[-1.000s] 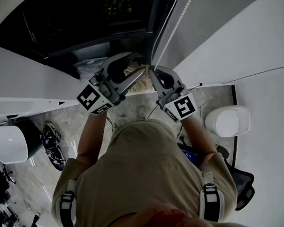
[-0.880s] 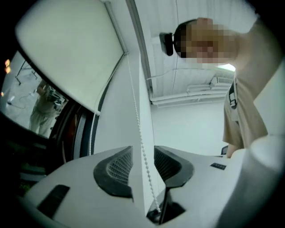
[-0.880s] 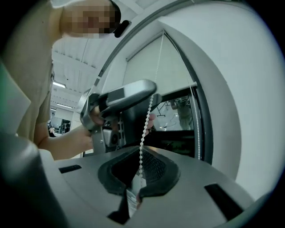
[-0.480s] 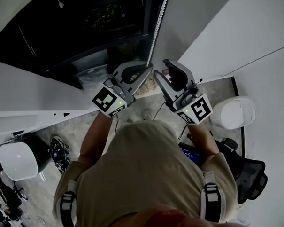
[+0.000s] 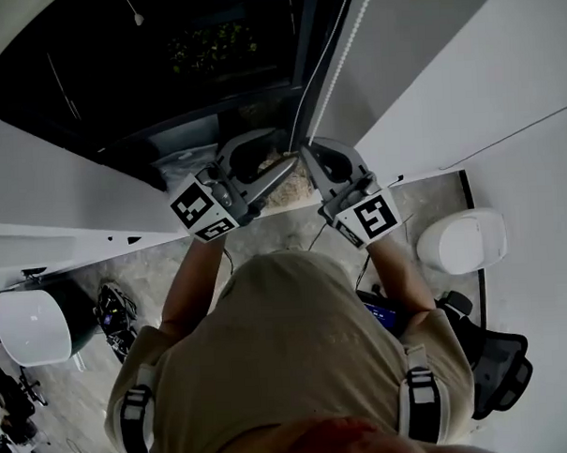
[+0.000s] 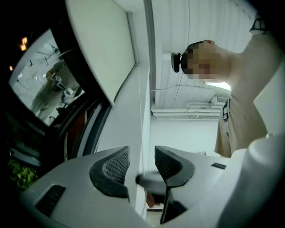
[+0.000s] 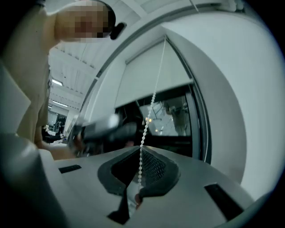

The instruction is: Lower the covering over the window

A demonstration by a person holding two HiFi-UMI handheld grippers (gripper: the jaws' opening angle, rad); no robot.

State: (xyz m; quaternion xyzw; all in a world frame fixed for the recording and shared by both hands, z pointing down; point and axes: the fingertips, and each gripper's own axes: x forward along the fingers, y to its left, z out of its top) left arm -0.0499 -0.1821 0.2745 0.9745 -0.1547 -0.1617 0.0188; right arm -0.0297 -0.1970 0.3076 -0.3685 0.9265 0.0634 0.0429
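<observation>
By window [image 5: 164, 66], right tongs [image 7: 139, 153] just clamped bead chain [image 7: 147, 119]; left tongs [image 6: 141, 156] opened.

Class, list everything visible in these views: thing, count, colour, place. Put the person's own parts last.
window: one, dark, top of the head view
roller blind: one, off-white, partly down over the window
bead chain: one, white, hanging beside the window
rounded objects: two, white, on the floor, left and right
chair-like object: one, black, lower right of the floor
shirt: one, tan, on the person
marker cubes: two, black-and-white, one on each gripper
left gripper: one, grey, jaws just opened and apart; a thin strand seems to run in the gap, ungripped
right gripper: one, grey, jaws just closed, shut on the bead chain
</observation>
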